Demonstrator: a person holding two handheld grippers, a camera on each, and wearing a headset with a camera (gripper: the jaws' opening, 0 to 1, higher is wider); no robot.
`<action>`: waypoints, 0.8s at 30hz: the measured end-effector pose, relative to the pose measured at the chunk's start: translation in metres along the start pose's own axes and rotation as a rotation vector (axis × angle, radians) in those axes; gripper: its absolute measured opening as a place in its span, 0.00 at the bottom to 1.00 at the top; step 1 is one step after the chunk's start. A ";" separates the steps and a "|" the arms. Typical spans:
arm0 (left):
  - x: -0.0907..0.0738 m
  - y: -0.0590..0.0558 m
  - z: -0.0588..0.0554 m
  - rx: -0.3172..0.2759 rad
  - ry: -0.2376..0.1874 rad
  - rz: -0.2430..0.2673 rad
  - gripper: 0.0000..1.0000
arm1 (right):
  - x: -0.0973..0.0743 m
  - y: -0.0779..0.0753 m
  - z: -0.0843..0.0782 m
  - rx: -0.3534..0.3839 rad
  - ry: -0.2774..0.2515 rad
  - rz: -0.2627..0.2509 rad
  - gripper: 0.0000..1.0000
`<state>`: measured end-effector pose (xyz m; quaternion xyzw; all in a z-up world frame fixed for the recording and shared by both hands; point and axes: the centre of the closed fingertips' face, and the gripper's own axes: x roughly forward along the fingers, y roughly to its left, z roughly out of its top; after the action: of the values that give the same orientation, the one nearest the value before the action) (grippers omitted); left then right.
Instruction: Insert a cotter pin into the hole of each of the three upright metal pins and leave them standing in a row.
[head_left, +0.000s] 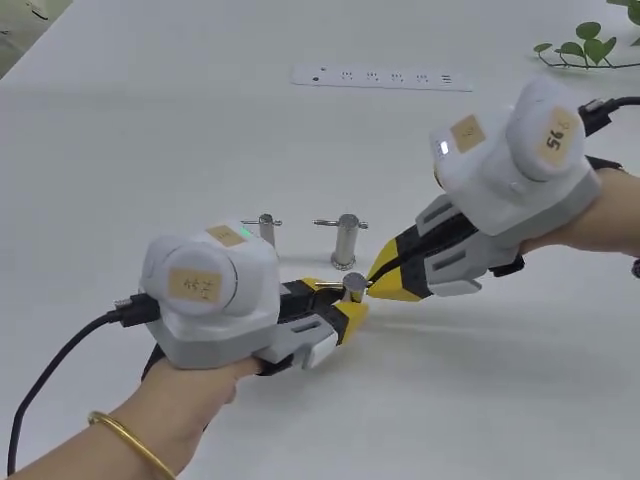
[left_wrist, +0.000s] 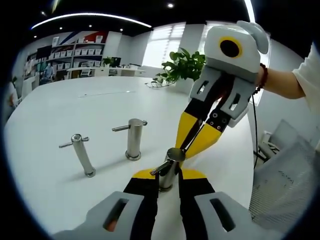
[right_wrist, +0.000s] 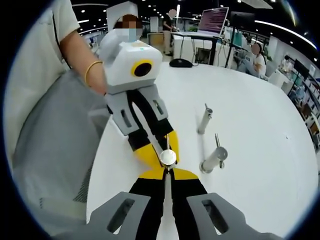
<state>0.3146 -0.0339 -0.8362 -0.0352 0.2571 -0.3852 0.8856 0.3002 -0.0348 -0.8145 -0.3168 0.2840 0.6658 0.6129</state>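
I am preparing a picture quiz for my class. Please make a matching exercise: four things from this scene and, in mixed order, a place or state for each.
1 left gripper
2 right gripper
3 power strip
4 plant

a green leaves, far right
b clamps near pin's shaft
c lies flat, far side
d tips at near pin's head

Pairs: 1-b, 2-d, 3-c, 4-a
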 end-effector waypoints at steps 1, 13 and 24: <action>0.000 0.000 0.000 0.001 0.000 0.000 0.13 | 0.000 0.000 0.000 0.001 0.001 -0.001 0.05; 0.001 0.000 0.000 0.003 0.005 -0.002 0.14 | 0.001 0.001 -0.003 0.055 -0.001 -0.004 0.16; 0.001 0.001 -0.001 0.013 0.015 -0.008 0.14 | 0.005 -0.003 0.007 0.091 -0.075 -0.022 0.18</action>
<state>0.3152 -0.0343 -0.8377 -0.0278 0.2608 -0.3907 0.8824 0.3025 -0.0261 -0.8140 -0.2663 0.2873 0.6567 0.6445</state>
